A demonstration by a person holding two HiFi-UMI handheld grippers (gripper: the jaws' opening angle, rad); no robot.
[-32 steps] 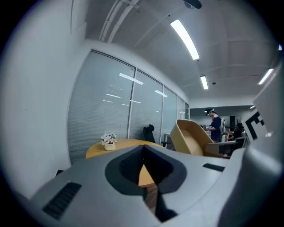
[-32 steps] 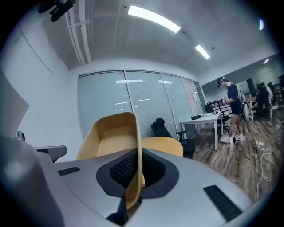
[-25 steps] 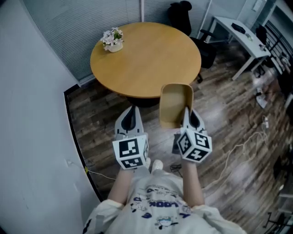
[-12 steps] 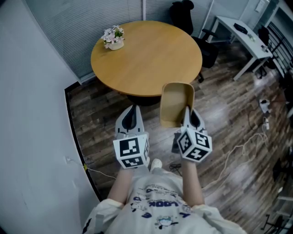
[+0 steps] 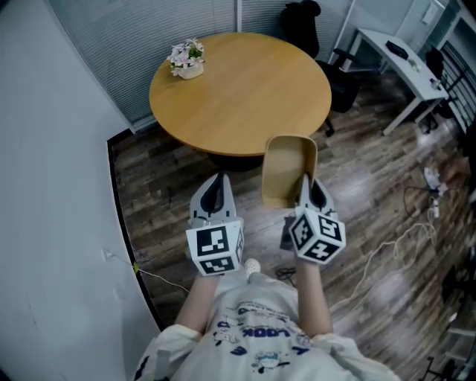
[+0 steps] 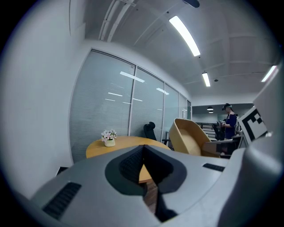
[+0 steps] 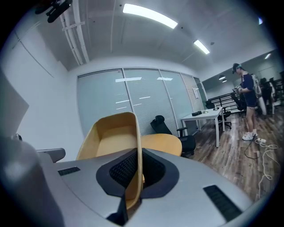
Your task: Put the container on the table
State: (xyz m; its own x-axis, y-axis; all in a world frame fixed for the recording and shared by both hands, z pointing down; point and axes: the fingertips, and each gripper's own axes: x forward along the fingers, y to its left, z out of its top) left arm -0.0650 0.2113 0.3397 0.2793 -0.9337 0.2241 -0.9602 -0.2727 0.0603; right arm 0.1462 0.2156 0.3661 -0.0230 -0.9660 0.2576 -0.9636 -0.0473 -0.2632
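Observation:
A tan, open-topped container (image 5: pixel 288 170) hangs over the wooden floor just in front of the round wooden table (image 5: pixel 238 97). My right gripper (image 5: pixel 306 187) is shut on its near wall. In the right gripper view that thin wall (image 7: pixel 136 146) stands on edge between the jaws of the right gripper (image 7: pixel 134 179), with the table (image 7: pixel 163 142) behind. My left gripper (image 5: pixel 216 195) is level with it to the left, shut and holding nothing. The left gripper view shows the left gripper (image 6: pixel 144 166), the container (image 6: pixel 190 137) to its right and the table (image 6: pixel 122 144) ahead.
A small pot of flowers (image 5: pixel 186 59) stands at the table's far left edge. A black office chair (image 5: pixel 303 21) is behind the table and a white desk (image 5: pixel 401 56) at far right. Cables (image 5: pixel 405 231) lie on the floor. A grey wall (image 5: pixel 52 186) runs along the left. A person (image 7: pixel 247 99) stands far off.
The whole view has drifted slightly, with the table a touch further right in frame. Both grippers and the container keep the same places relative to each other.

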